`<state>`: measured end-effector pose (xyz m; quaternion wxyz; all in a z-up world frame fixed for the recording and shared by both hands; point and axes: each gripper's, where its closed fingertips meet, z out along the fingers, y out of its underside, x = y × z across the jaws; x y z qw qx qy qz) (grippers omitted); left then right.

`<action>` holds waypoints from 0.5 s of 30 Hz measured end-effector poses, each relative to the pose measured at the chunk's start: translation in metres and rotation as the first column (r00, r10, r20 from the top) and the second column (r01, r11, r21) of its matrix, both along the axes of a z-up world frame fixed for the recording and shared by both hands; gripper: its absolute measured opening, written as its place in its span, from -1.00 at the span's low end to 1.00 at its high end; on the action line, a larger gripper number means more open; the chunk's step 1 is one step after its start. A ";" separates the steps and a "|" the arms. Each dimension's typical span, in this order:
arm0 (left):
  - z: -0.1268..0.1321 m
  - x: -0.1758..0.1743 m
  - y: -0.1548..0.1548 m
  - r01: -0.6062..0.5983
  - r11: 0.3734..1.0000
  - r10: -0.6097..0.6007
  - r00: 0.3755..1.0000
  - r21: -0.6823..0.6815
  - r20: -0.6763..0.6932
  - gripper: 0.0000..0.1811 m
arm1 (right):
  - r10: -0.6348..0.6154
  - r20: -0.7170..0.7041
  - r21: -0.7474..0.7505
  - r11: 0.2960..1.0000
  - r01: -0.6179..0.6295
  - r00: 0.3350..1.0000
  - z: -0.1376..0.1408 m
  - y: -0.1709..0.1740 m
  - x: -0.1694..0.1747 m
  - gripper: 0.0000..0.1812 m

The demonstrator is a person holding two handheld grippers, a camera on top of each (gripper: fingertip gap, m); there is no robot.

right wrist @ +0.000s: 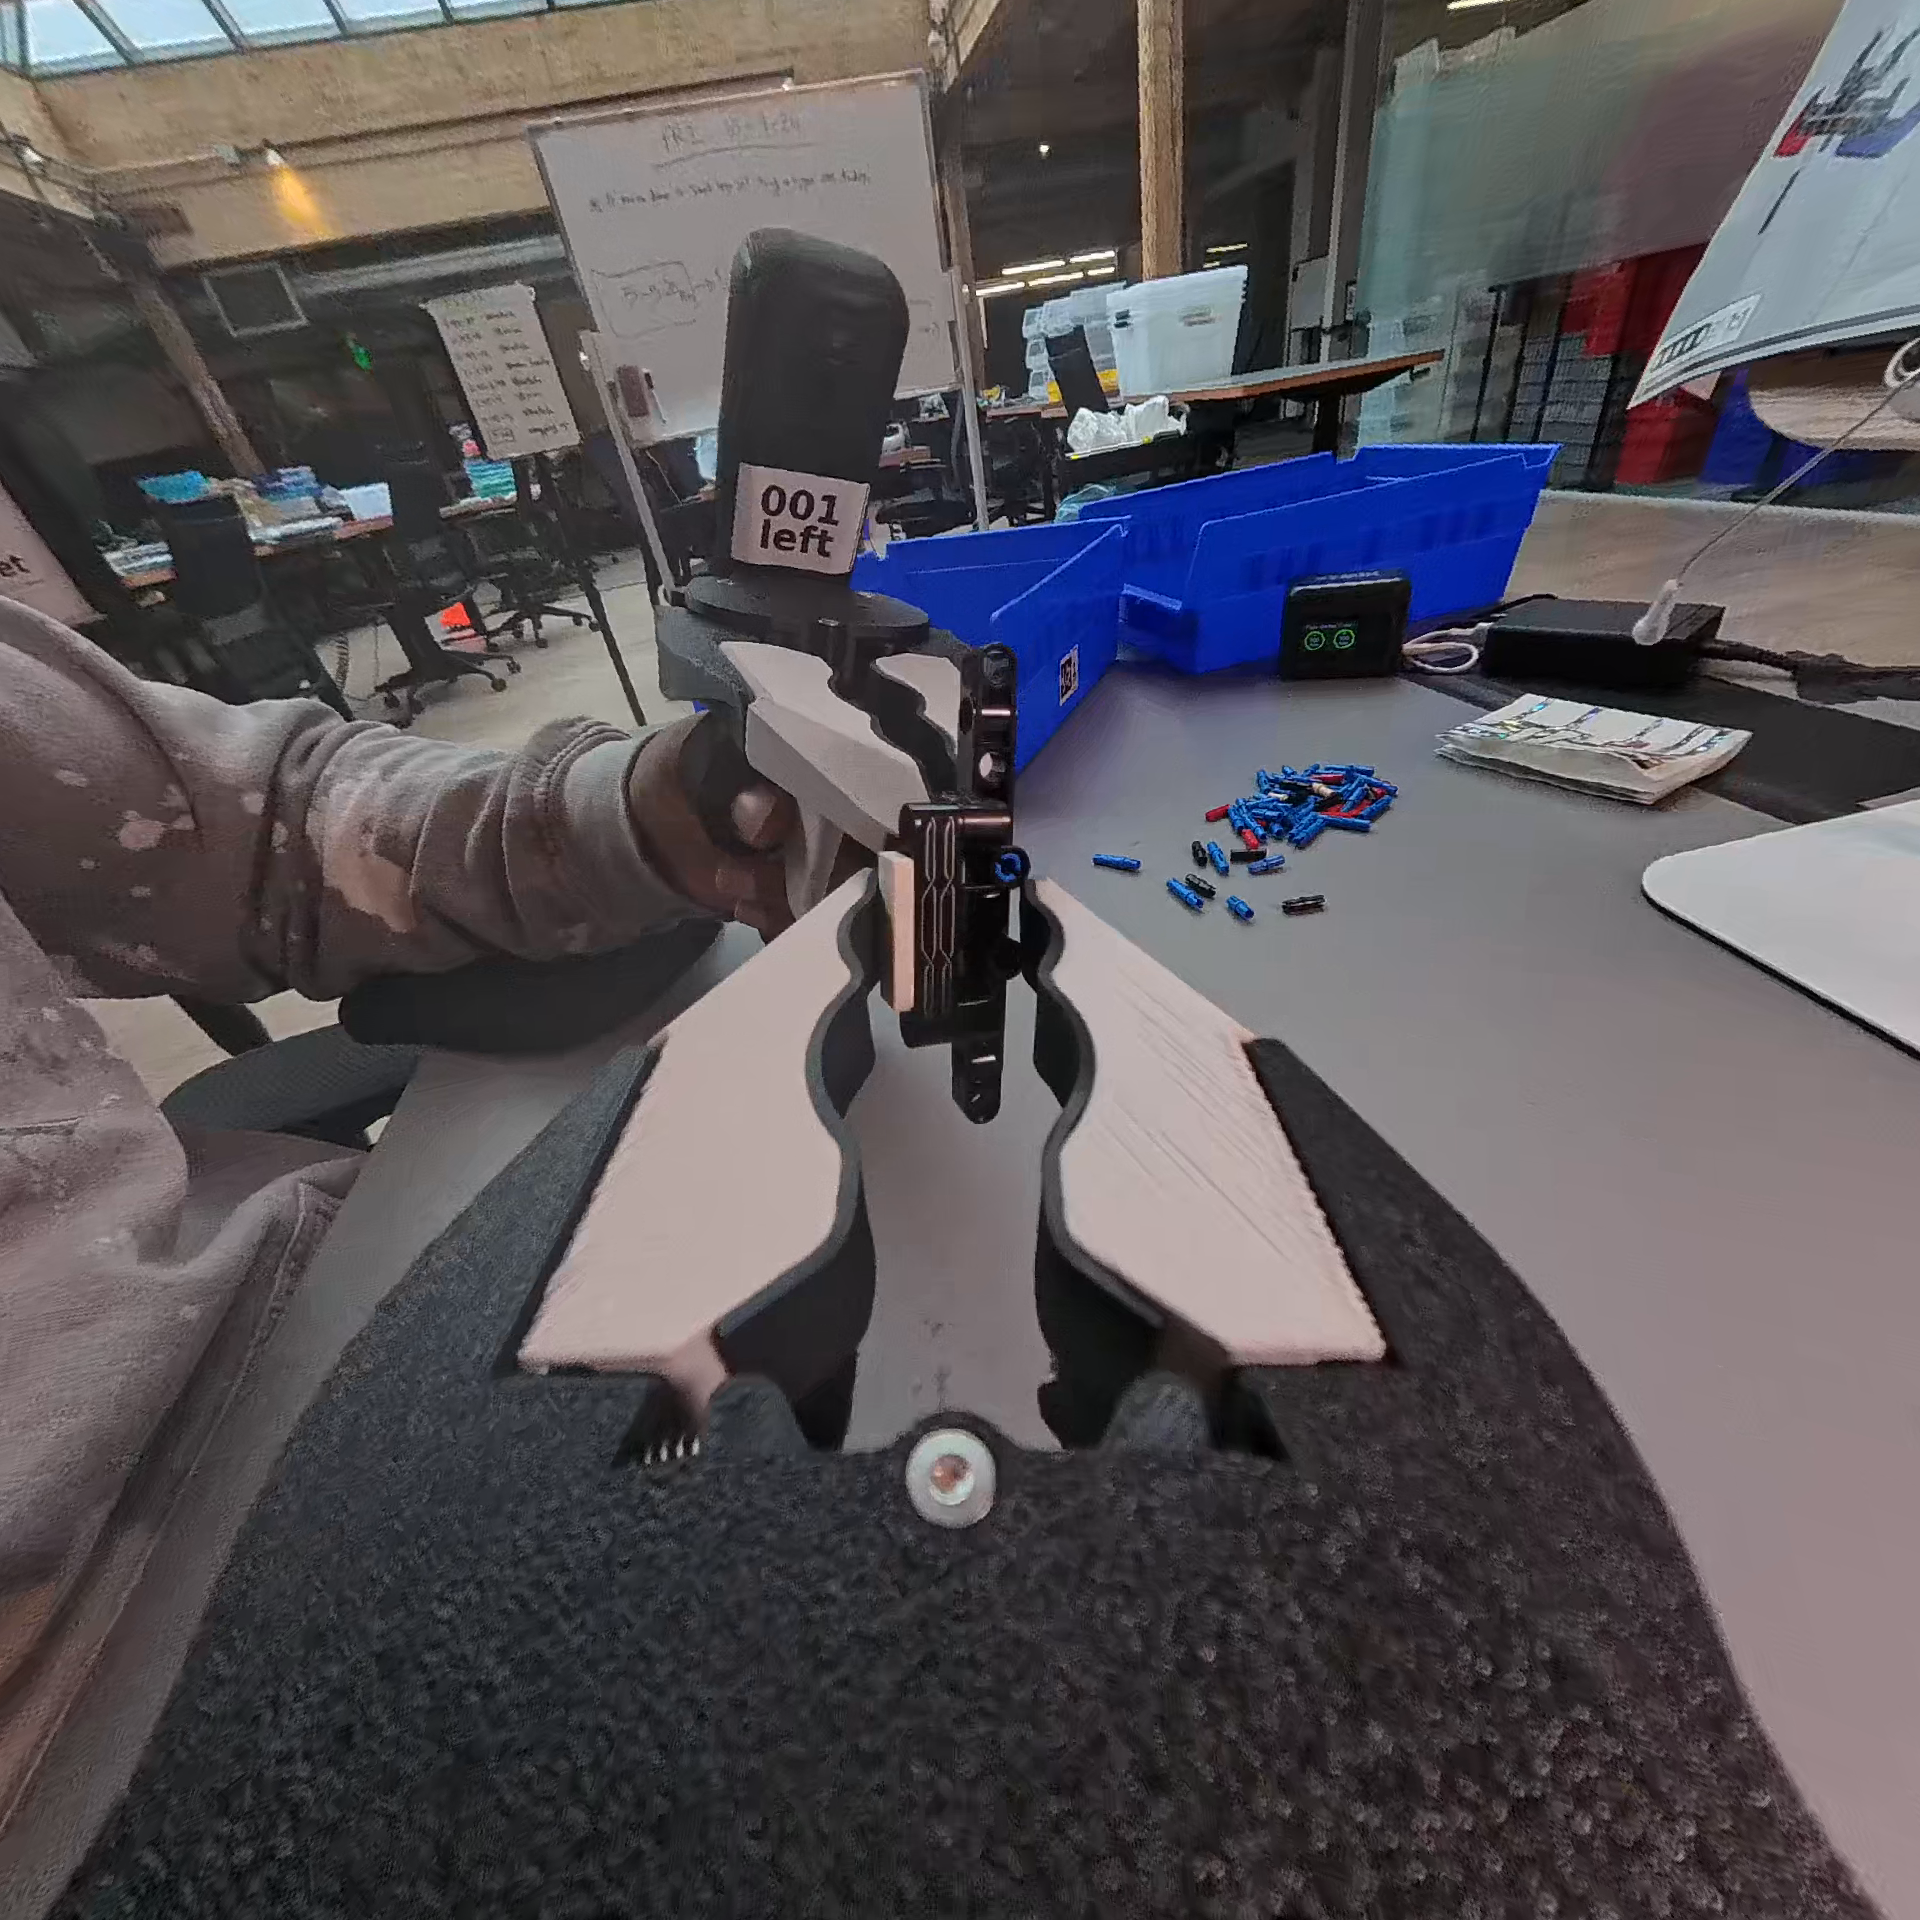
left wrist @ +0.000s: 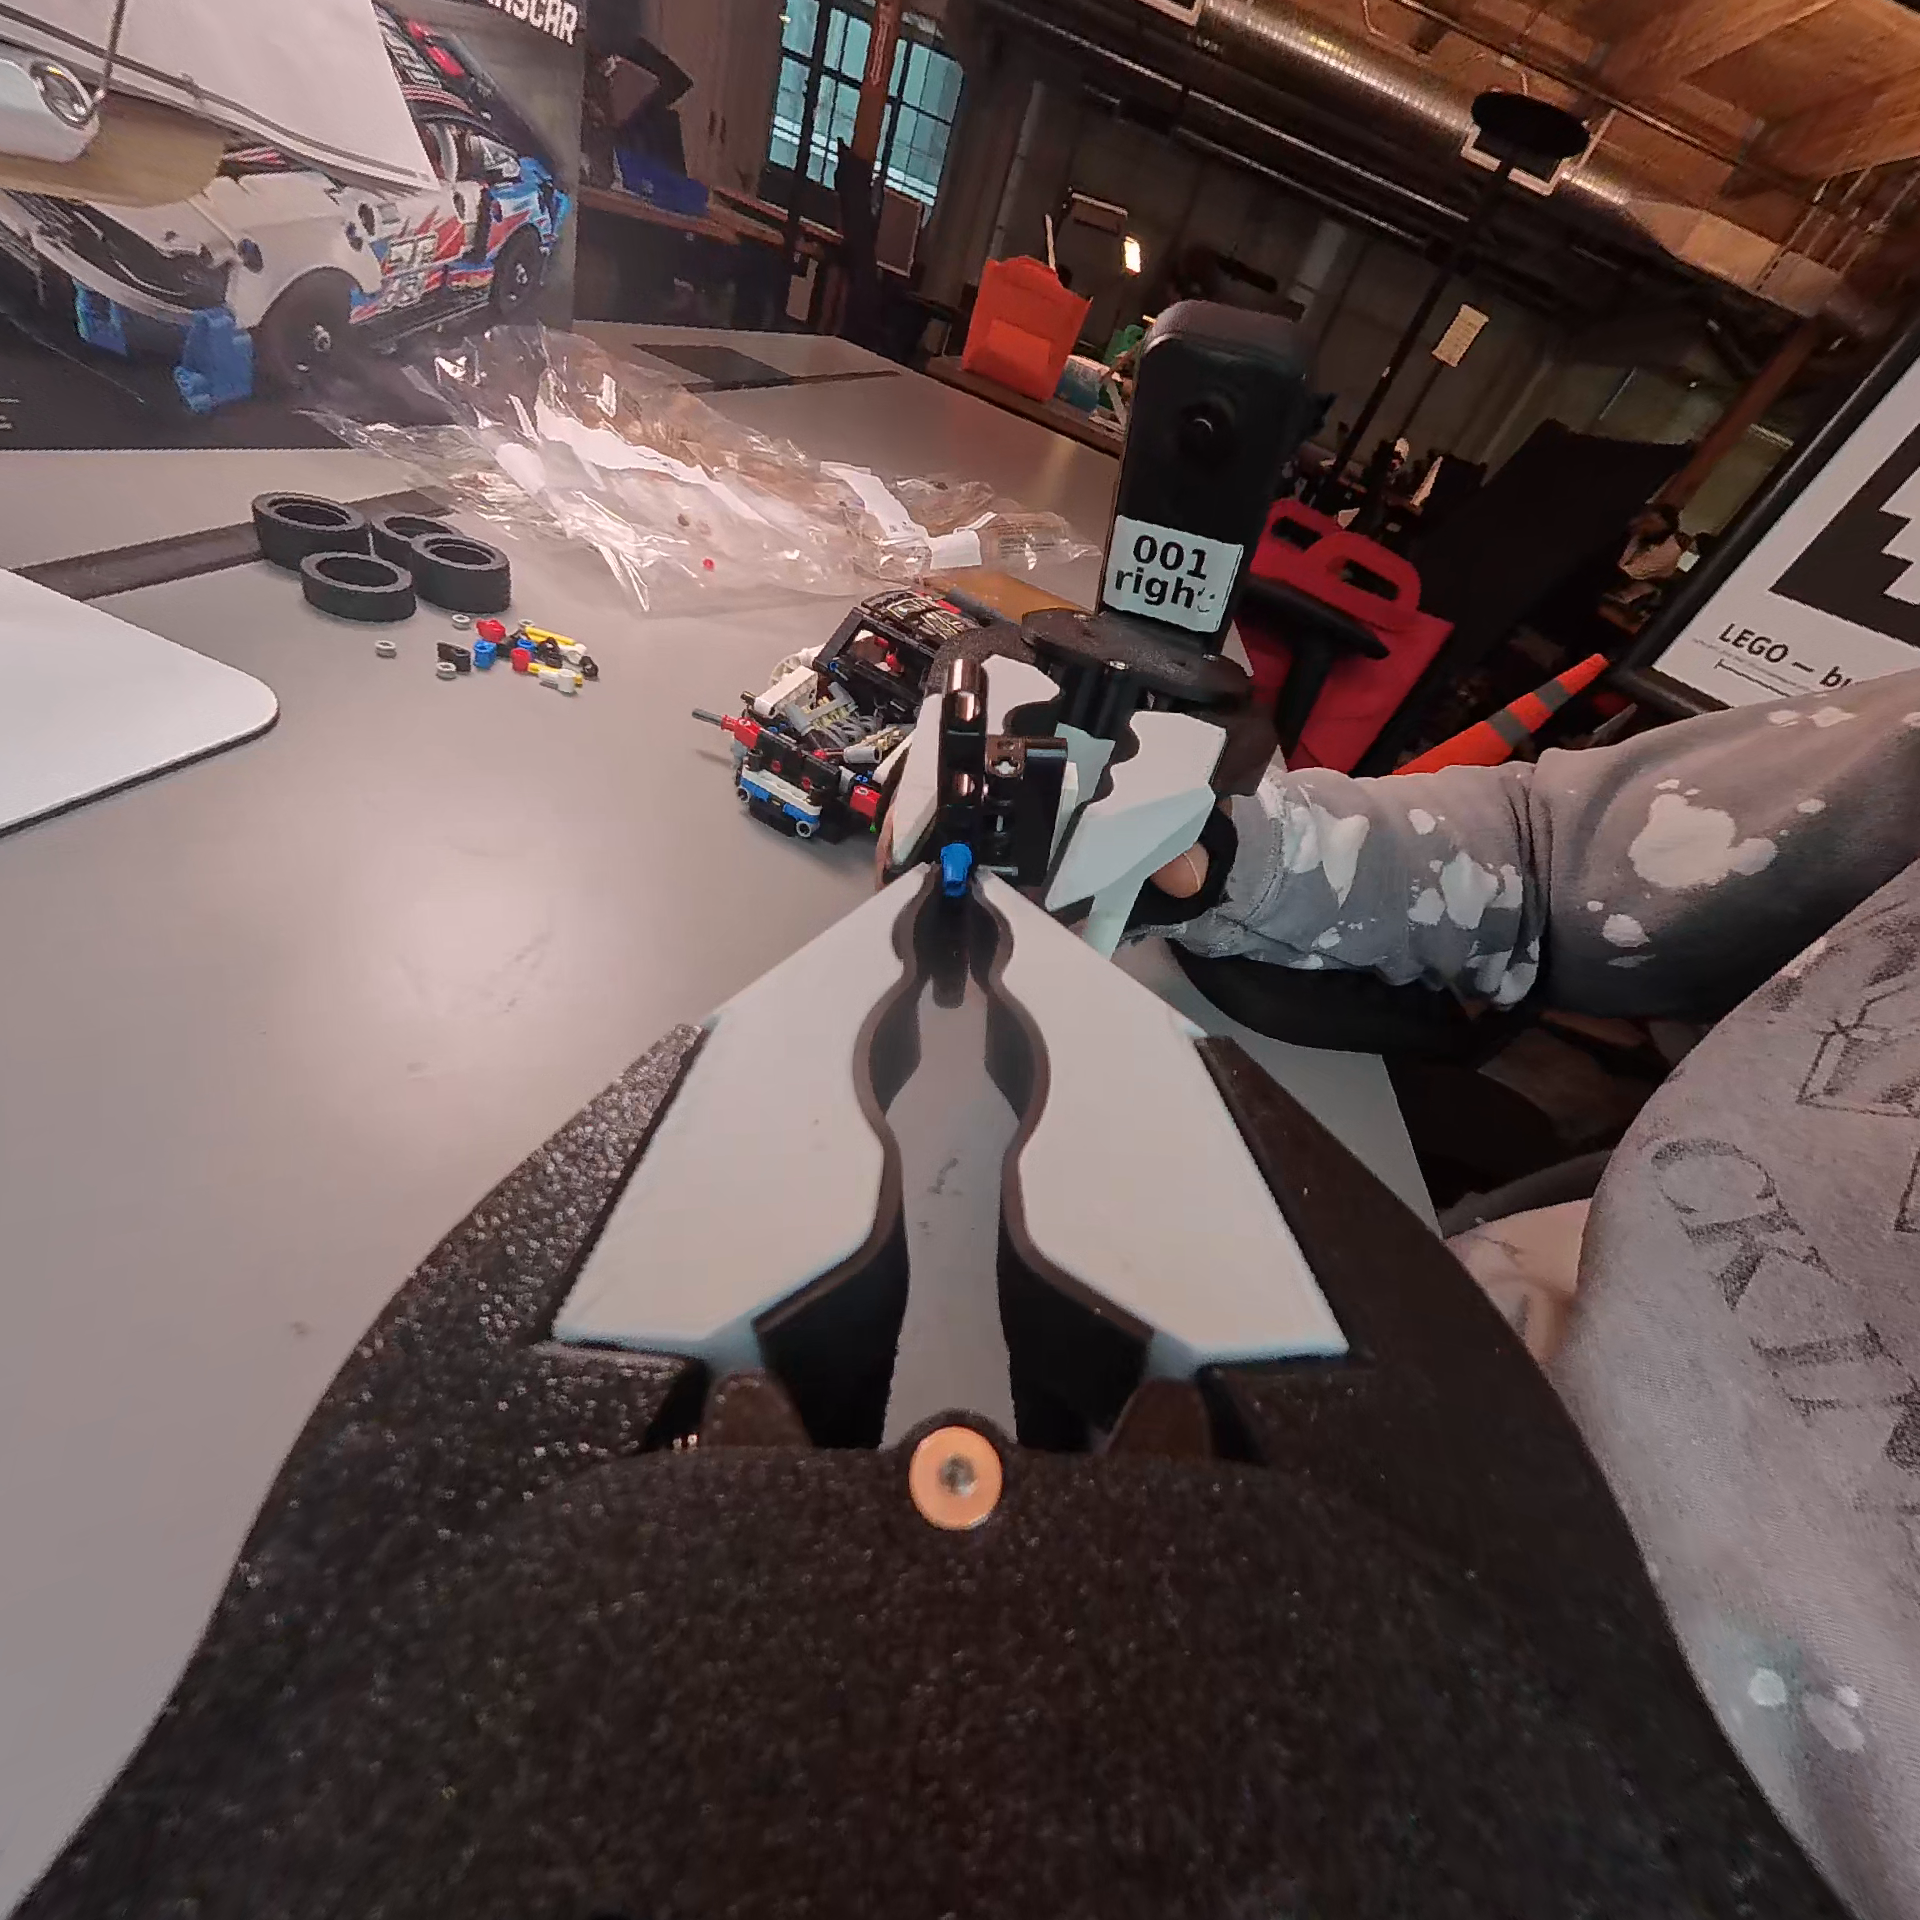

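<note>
My left gripper (left wrist: 952, 883) is shut on a small blue pin (left wrist: 954, 864), whose end touches a black brick assembly (left wrist: 987, 790). My right gripper (right wrist: 954, 894) is shut on that assembly (right wrist: 961, 935), a black beam piece with a white plate on one side, and holds it upright above the grey table (right wrist: 1455, 1039). The two grippers face each other tip to tip. In the right wrist view the left gripper (right wrist: 914, 826) comes in from the left, and the blue pin (right wrist: 1008, 864) shows end-on at a hole of the assembly. The right gripper also shows in the left wrist view (left wrist: 997, 805).
Behind on the left are black tyres (left wrist: 379, 556), loose small parts (left wrist: 520, 655), a partly built car model (left wrist: 831, 748), clear plastic bags (left wrist: 675, 488) and a white pad (left wrist: 104, 696). On the right are a pile of blue pins (right wrist: 1299, 810), a blue bin (right wrist: 1299, 561) and a booklet (right wrist: 1590, 748). Less than 4 cm separates the two grippers' tips.
</note>
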<state>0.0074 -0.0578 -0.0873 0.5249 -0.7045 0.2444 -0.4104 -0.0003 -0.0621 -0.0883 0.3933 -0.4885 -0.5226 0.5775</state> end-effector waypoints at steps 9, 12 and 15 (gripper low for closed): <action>-0.002 -0.005 0.005 -0.043 0.999 0.043 0.999 -0.009 -0.022 -0.98 | -0.067 0.017 -0.003 0.998 0.067 0.998 -0.003 0.007 -0.004 -0.78; 0.000 -0.008 0.007 -0.071 0.997 0.071 0.996 -0.010 -0.046 -1.00 | -0.115 -0.009 -0.052 0.992 0.114 0.993 0.000 0.014 -0.005 -0.80; -0.003 -0.040 0.016 -0.153 0.988 0.152 0.988 -0.038 -0.021 -1.00 | -0.193 -0.104 -0.210 0.963 0.168 0.976 0.021 0.048 0.017 -0.81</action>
